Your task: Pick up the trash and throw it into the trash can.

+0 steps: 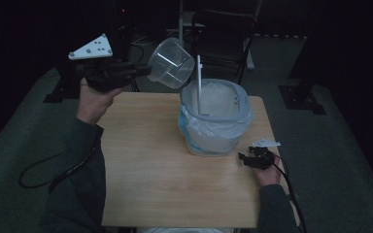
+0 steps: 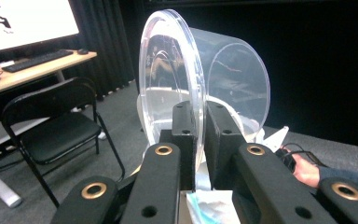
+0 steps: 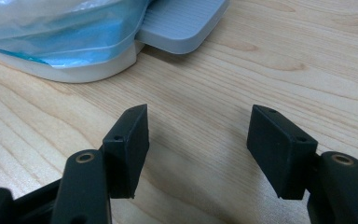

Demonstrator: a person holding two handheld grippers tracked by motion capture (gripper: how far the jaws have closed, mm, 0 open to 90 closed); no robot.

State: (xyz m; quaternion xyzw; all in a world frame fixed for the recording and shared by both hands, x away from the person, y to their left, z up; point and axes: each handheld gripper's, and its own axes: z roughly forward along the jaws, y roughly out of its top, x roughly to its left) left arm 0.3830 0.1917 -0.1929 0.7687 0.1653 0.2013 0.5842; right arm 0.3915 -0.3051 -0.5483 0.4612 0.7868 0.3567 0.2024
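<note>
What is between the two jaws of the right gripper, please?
Nothing is held: in the right gripper view the right gripper stands open, and between its jaws lies bare wooden table, near the bin's grey pedal.

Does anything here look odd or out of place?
Only the clear cup: the left claw pinches its rim and holds it tipped on its side above the lined bin. Nothing looks spilled or damaged.

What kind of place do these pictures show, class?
Probably a recording studio or lab set up in an office room: black curtains surround a small wooden table, with a folding chair and a desk with monitor and keyboard behind.
</note>
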